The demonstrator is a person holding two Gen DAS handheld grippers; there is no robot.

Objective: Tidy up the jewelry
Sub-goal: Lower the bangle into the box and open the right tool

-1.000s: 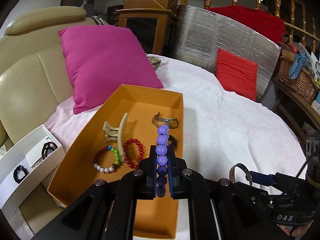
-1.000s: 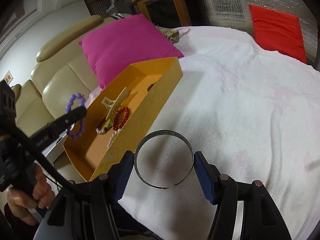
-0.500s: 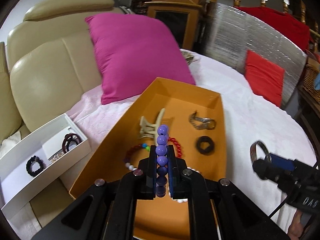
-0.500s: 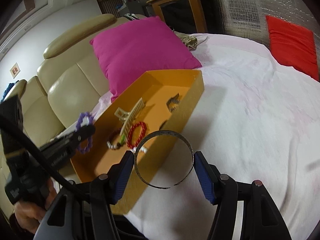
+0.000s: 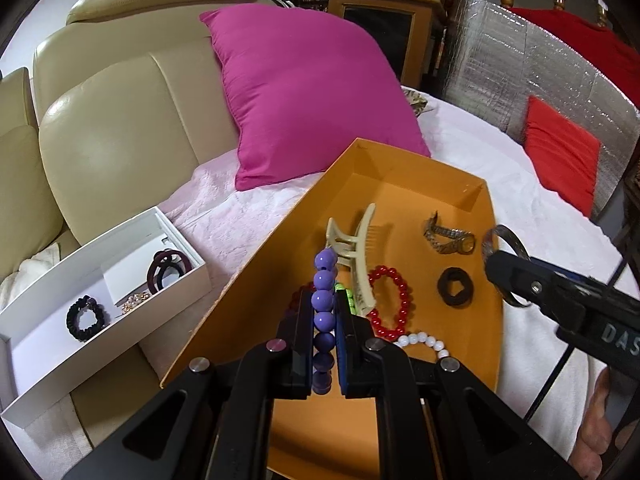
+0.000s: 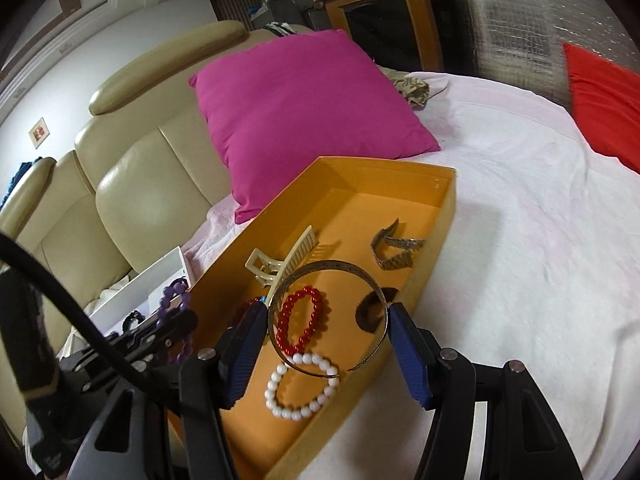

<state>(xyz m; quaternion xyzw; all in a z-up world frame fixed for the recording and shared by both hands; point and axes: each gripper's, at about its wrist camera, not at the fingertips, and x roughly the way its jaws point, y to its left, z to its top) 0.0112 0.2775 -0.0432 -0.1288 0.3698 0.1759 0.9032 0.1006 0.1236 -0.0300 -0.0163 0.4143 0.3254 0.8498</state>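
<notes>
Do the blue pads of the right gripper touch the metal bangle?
Touching. In the right wrist view the metal bangle spans the right gripper, its two sides pressed against the blue pads.

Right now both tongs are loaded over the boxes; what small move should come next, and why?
Probably carry the left tongs on toward the white box and lower there. They are shut on the purple bracelet, and the white box already holds sorted pieces, while the orange box holds the unsorted pile. The right tongs, gripping the bangle, can wait.
</notes>
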